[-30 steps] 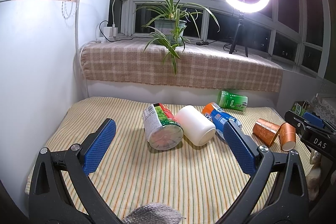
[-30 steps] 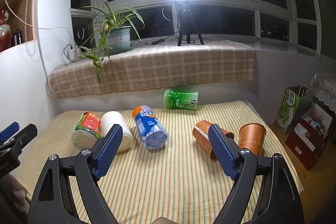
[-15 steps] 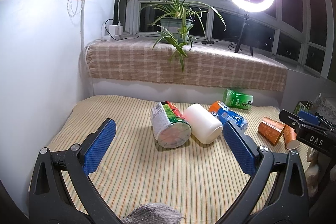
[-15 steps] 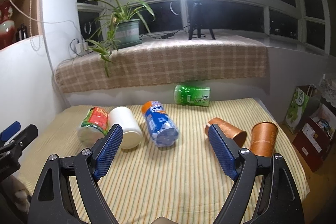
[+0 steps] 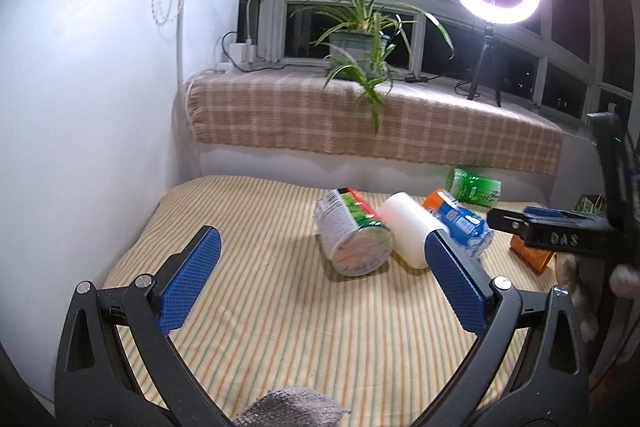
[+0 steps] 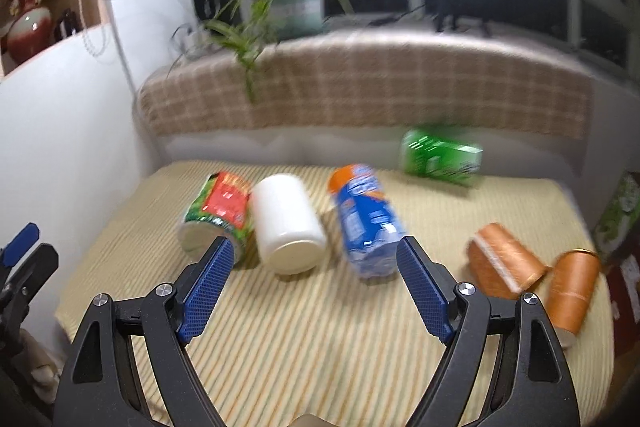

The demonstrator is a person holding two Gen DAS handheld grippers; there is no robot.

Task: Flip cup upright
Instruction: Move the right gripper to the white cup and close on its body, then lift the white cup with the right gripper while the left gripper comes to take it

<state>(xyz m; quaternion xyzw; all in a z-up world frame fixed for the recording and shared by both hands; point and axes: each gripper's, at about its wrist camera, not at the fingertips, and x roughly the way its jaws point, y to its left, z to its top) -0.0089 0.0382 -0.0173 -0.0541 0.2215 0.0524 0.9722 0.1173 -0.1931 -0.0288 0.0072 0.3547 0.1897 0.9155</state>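
As the right gripper [image 6: 312, 265] swings in low, its view blurs: approach under way, no cup grasped yet.
Versus a second ago, white cup [image 6: 288, 225] and blue cup [image 6: 366, 221] now lie on their sides just ahead between its wide, empty jaws; copper cups [image 6: 506, 261] have slid outside the right jaw. Left gripper [image 5: 320, 259] hangs wide, empty, red-green cup [image 5: 352, 237] between its jaws, over the striped bench [image 6: 320, 347].

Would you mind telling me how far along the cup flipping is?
Done: nothing visibly. In hand: nothing; the left gripper and right gripper are open above the cloth. Left: the red cup, white cup and blue cup lie sideways.
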